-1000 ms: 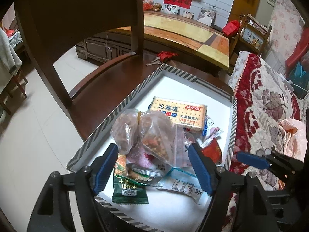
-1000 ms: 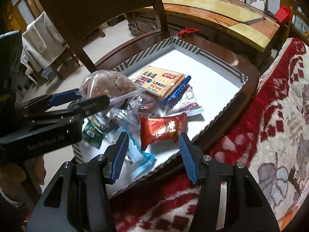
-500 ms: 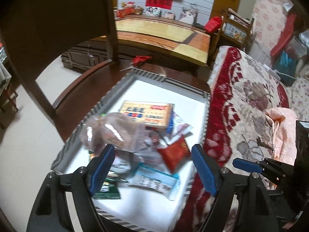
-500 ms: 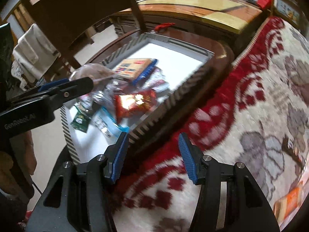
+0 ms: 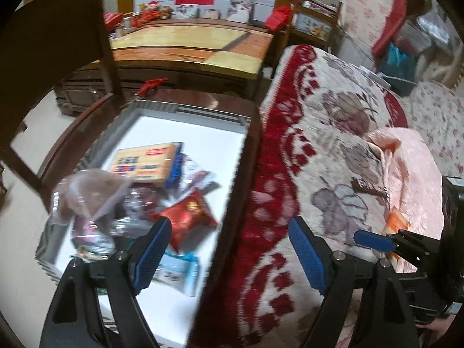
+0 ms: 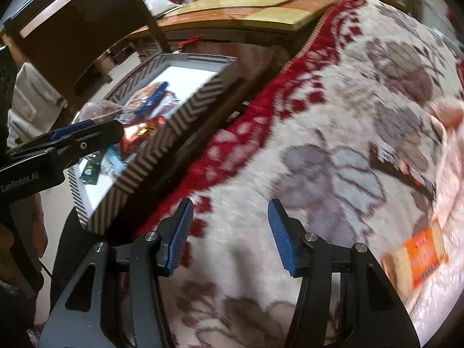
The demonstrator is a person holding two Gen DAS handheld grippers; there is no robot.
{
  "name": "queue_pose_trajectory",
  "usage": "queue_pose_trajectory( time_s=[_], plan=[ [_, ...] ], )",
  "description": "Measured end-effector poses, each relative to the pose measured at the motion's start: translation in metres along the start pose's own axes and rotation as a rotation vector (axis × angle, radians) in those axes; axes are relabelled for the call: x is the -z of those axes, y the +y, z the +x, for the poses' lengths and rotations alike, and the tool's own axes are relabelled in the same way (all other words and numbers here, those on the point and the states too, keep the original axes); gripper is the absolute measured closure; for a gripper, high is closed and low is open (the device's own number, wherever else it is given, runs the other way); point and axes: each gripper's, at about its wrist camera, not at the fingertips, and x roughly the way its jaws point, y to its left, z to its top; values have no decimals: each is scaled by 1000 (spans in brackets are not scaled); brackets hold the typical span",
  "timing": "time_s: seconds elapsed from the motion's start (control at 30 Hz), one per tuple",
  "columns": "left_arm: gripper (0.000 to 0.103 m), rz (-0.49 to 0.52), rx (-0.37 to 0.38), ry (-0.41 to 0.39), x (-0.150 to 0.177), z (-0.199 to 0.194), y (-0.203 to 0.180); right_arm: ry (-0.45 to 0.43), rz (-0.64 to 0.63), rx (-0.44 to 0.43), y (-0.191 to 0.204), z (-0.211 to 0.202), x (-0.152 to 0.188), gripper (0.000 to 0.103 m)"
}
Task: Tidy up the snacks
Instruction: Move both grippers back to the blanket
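A white box with a striped rim (image 5: 185, 107) sits on a wooden chair and holds several snacks: a yellow cracker pack (image 5: 145, 165), a clear bag of nuts (image 5: 87, 194), a red packet (image 5: 188, 217) and a light blue packet (image 5: 179, 269). My left gripper (image 5: 230, 249) stands wide open with nothing in it, astride the box's right edge and the blanket. My right gripper (image 6: 232, 232) hangs open and empty above the flowered blanket (image 6: 319, 116). An orange packet (image 6: 417, 258) and a dark bar (image 6: 406, 162) lie on the blanket to its right. The box (image 6: 174, 124) is at its left.
The chair's tall dark backrest (image 5: 52, 58) rises left of the box. A long wooden table (image 5: 188, 46) with red items stands behind. A pink cloth (image 5: 406, 168) lies on the red and cream blanket (image 5: 319, 145). The left gripper (image 6: 84, 133) juts in over the box.
Both grippers have swung right, off the box and over the blanket. The box has slid to the left in both views. The left jaws stand slightly wider.
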Motion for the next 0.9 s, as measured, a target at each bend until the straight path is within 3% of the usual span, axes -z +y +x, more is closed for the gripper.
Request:
queue_pose_trajectory(
  time_s=[0.43, 0.6, 0.7, 0.9],
  plan=[
    [18, 115, 68, 56, -3, 29, -57, -5, 151, 94, -76, -31, 48, 49],
    [18, 197, 148, 98, -4, 46, -92, 0, 220, 126, -104, -41, 65, 48],
    [18, 250, 218, 144, -7, 57, -115, -5, 266, 94, -119, -44, 75, 47],
    [18, 357, 284, 156, -17, 75, -157, -9, 249, 71, -119, -58, 81, 45]
  ],
)
